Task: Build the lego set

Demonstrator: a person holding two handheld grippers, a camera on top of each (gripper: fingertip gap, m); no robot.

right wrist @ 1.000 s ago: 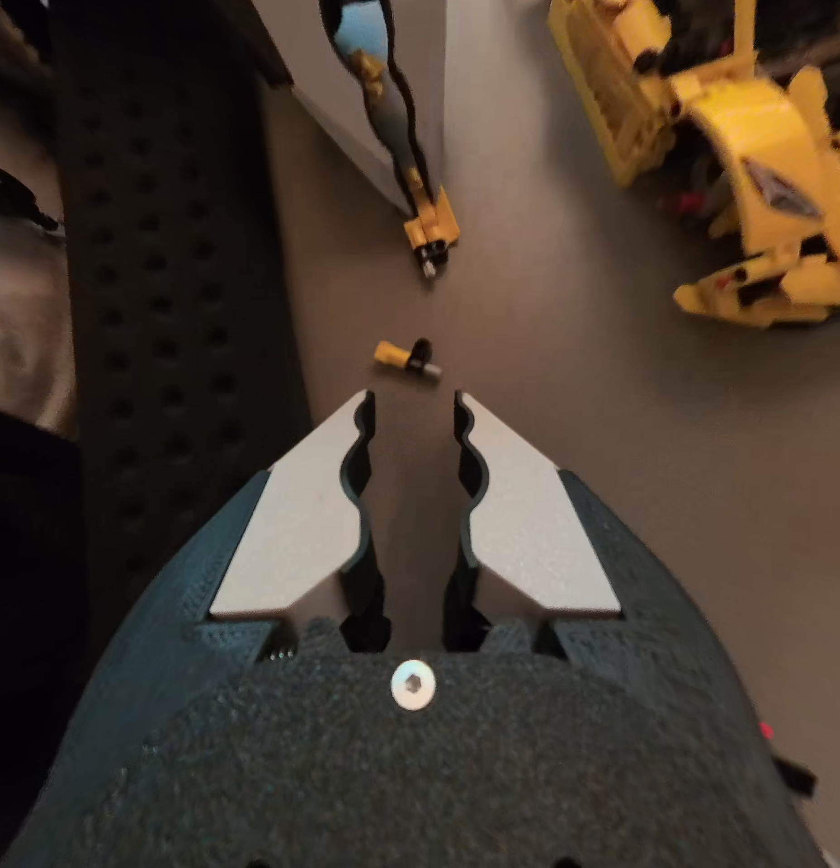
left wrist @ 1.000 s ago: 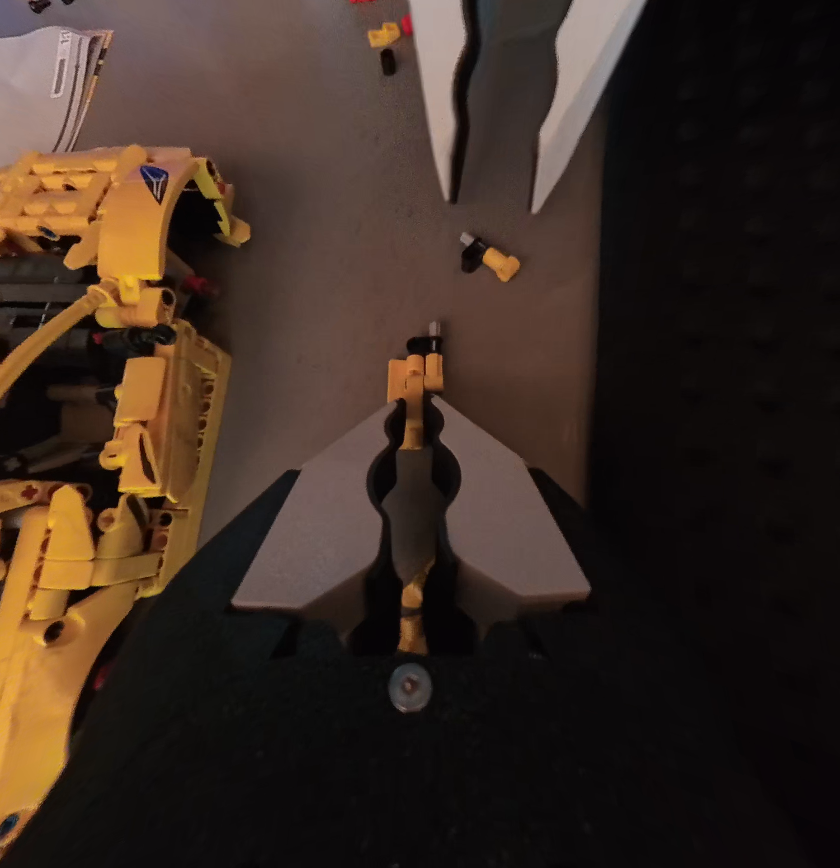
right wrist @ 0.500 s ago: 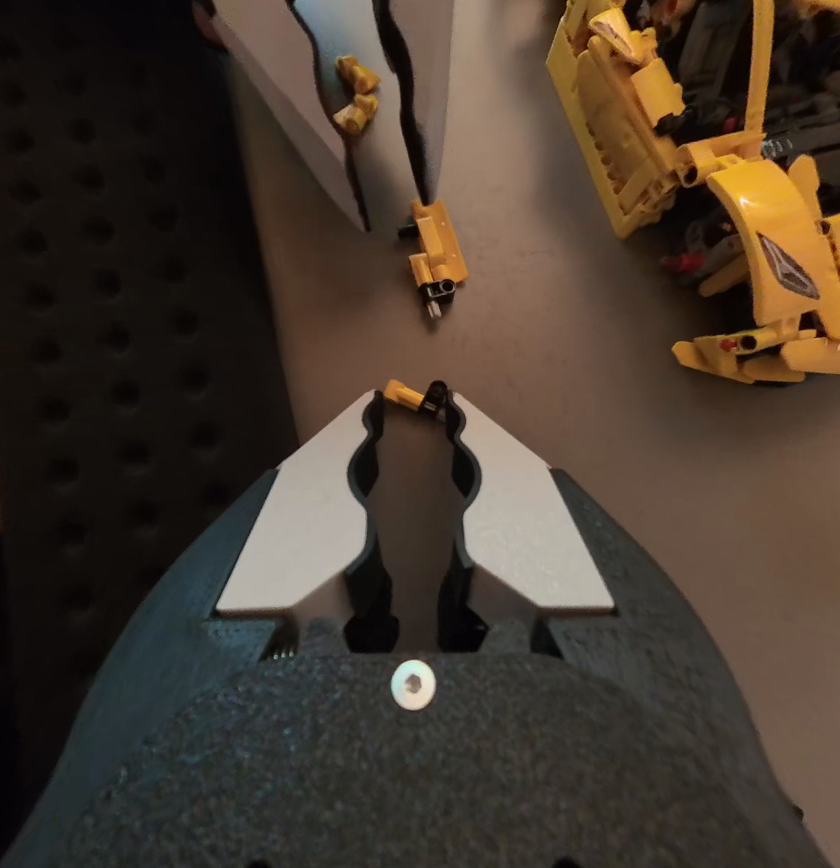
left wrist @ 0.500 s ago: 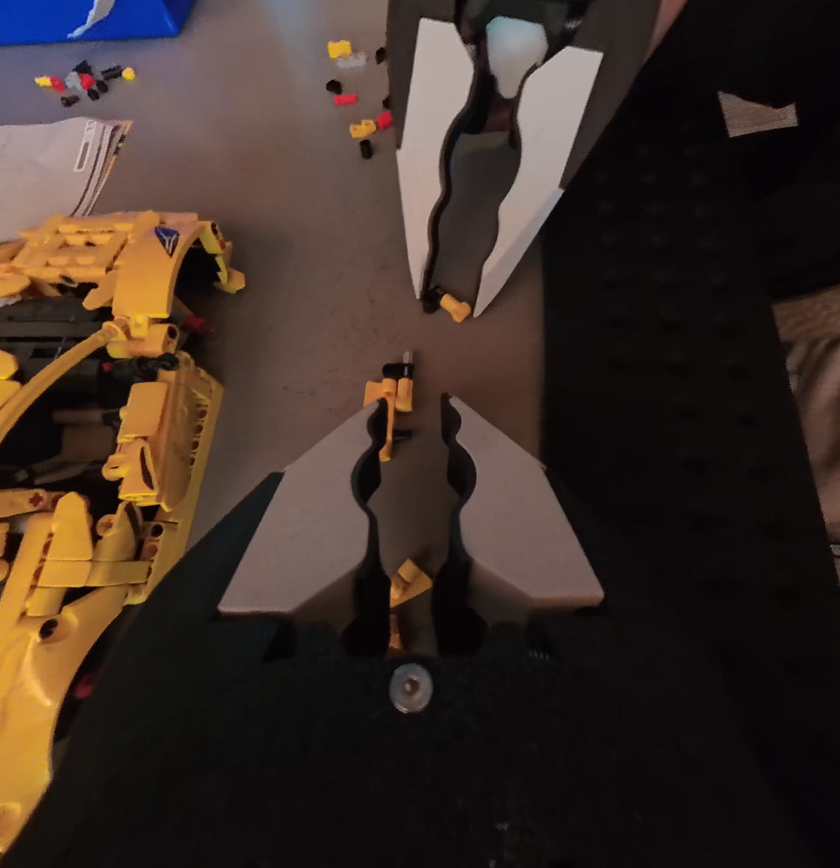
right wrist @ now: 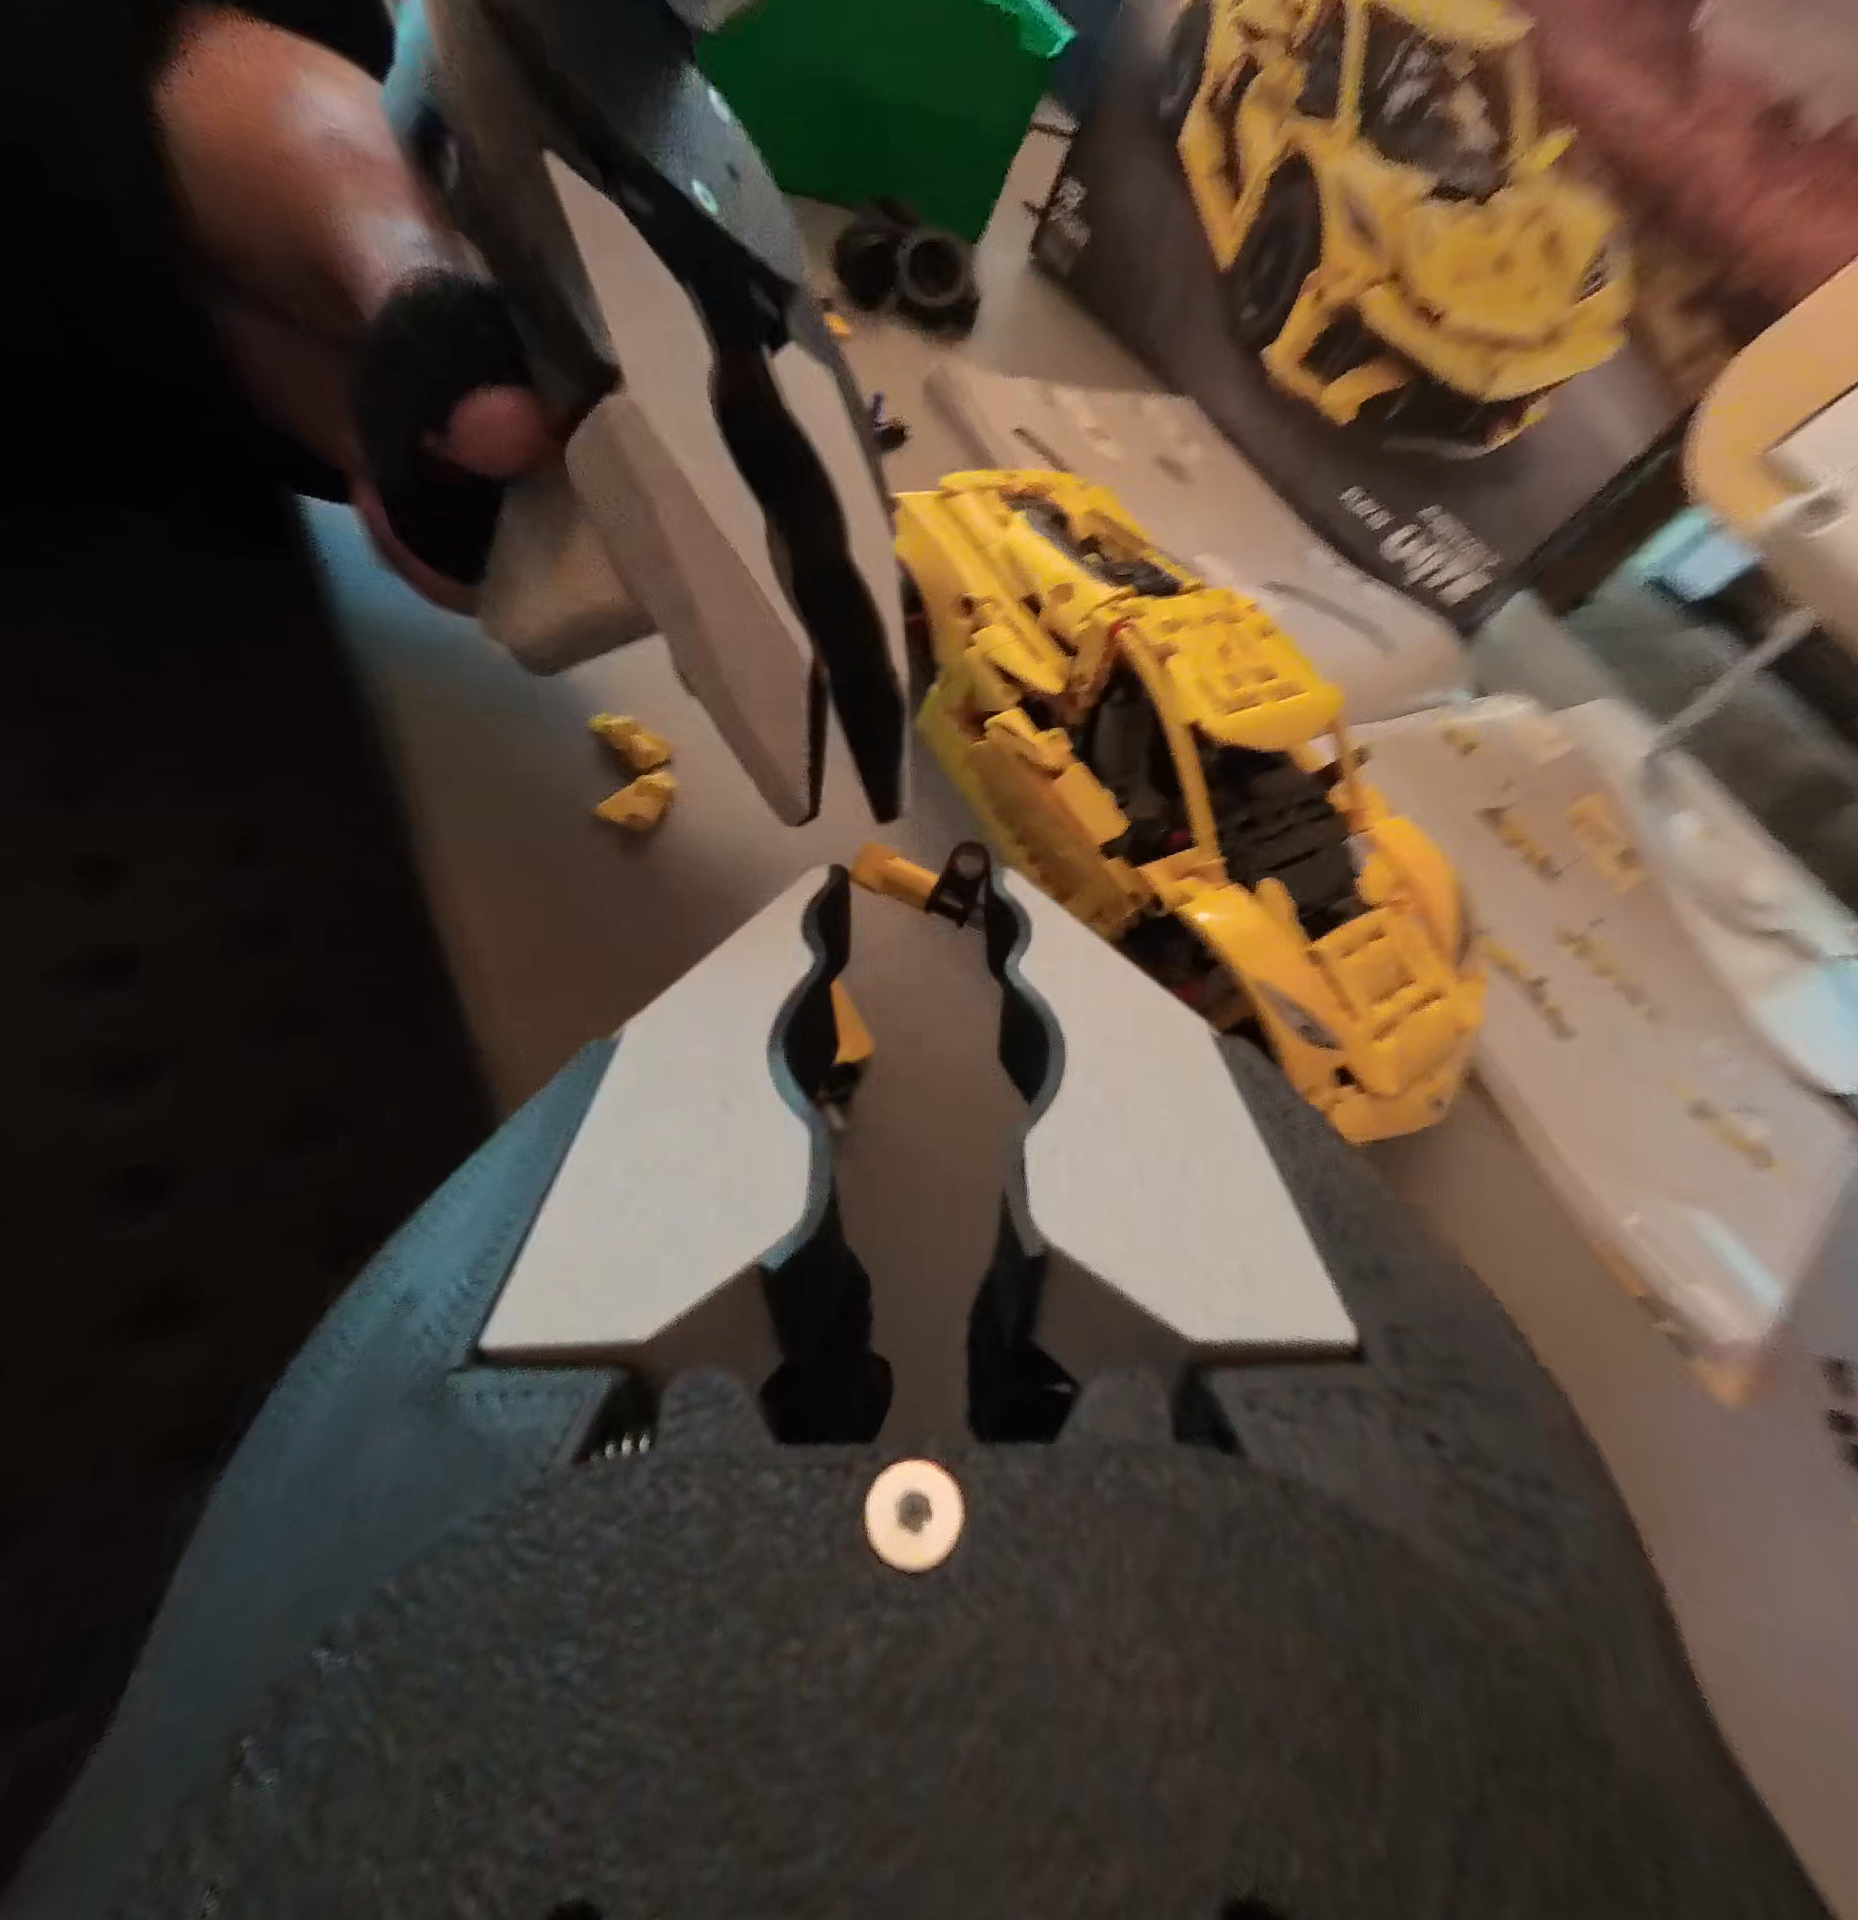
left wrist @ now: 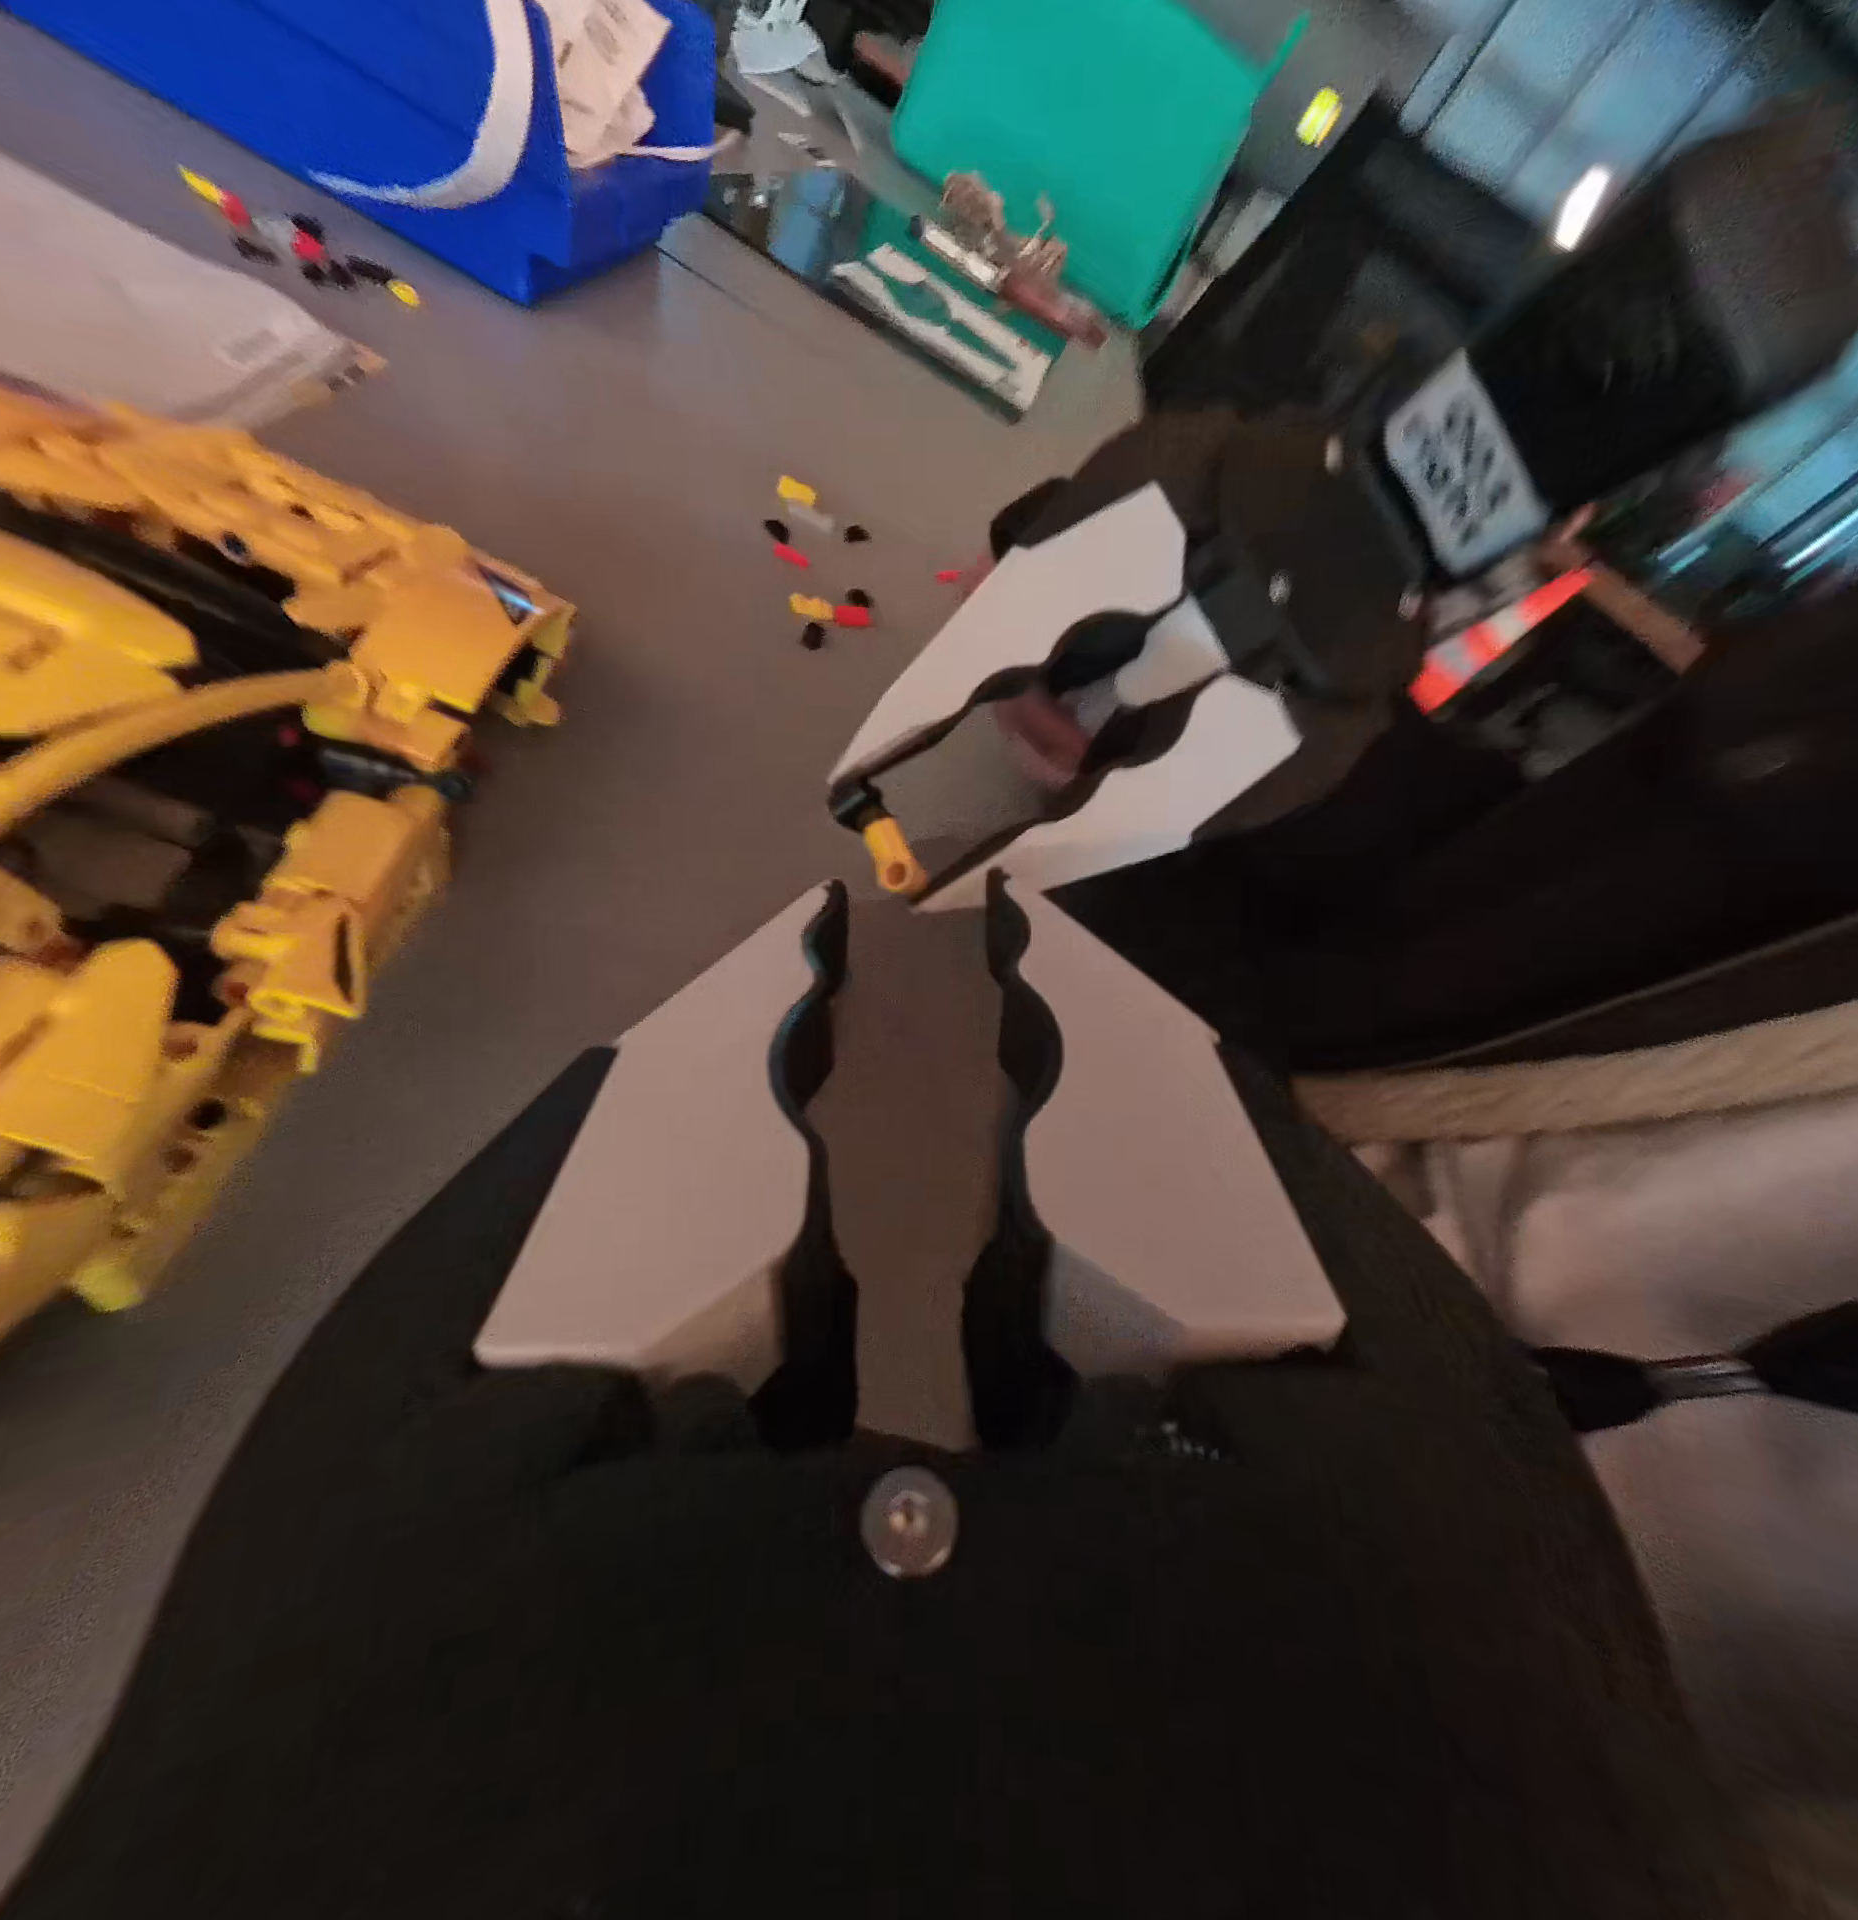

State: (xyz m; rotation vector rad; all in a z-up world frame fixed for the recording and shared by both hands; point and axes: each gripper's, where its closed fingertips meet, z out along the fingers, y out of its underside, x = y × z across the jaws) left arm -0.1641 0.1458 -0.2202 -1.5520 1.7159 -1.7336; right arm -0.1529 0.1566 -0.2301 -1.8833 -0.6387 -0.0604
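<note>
We pinch the yellow-and-black connector [right wrist: 920, 883] at the right gripper [right wrist: 917, 896] tips, apparently clear of the table for fitting. Left gripper [left wrist: 917, 902] spread, empty. Yellow car [right wrist: 1185, 821] sits far right.

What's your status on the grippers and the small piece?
Right gripper shut on small yellow-and-black connector piece, lifted. Left gripper open, empty. Half-built yellow lego car on grey table; nothing between.

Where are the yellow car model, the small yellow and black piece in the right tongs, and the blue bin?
yellow car model [right wrist: 1195, 831], right wrist view, on its roof area.
small yellow and black piece [left wrist: 881, 840], left wrist view, on its yellow end.
blue bin [left wrist: 385, 114], left wrist view, on its side wall.
</note>
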